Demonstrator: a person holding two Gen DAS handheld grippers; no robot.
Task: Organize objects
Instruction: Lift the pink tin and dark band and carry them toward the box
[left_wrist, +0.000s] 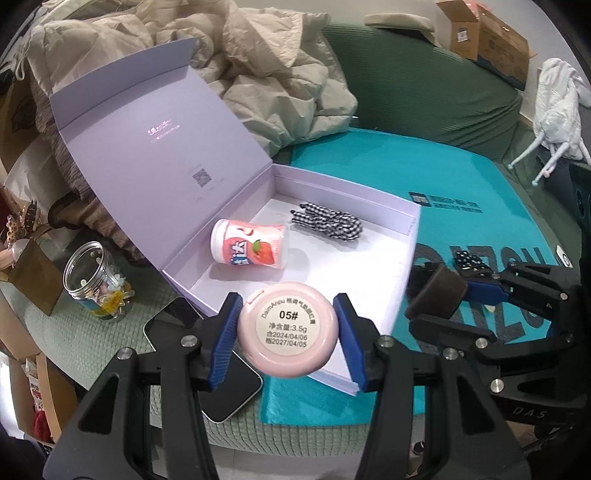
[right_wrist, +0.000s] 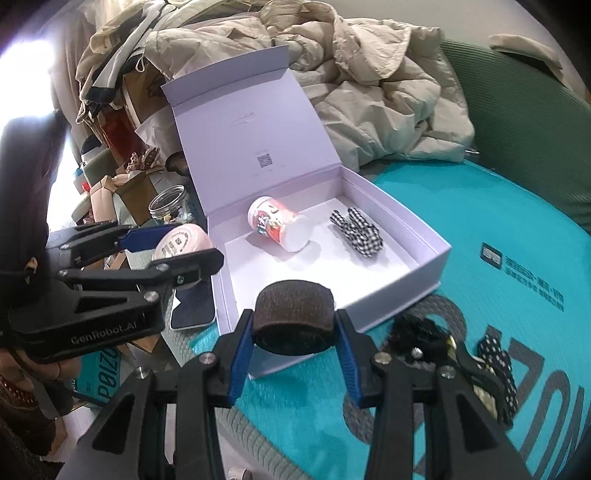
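My left gripper (left_wrist: 287, 334) is shut on a round pink compact (left_wrist: 287, 334) with a white label, held over the near corner of the open lilac box (left_wrist: 391, 325). My right gripper (right_wrist: 294, 345) is shut on a dark brown hair roller (right_wrist: 294, 317), just outside the box's near wall (right_wrist: 332, 317). Inside the box lie a pink peach-printed tub (left_wrist: 251, 242) on its side and a black-and-white checked scrunchie (left_wrist: 328, 223). In the right wrist view the left gripper (right_wrist: 184, 254) shows at the left with the compact (right_wrist: 183, 240).
A phone (left_wrist: 225, 384) lies under the left gripper by the box. A glass jar (left_wrist: 98, 284) of trinkets stands left. Black tassel (right_wrist: 417, 332) and dotted ribbon (right_wrist: 496, 354) lie on the teal mat (right_wrist: 498, 221). A beige jacket (left_wrist: 266, 81) is piled behind the box.
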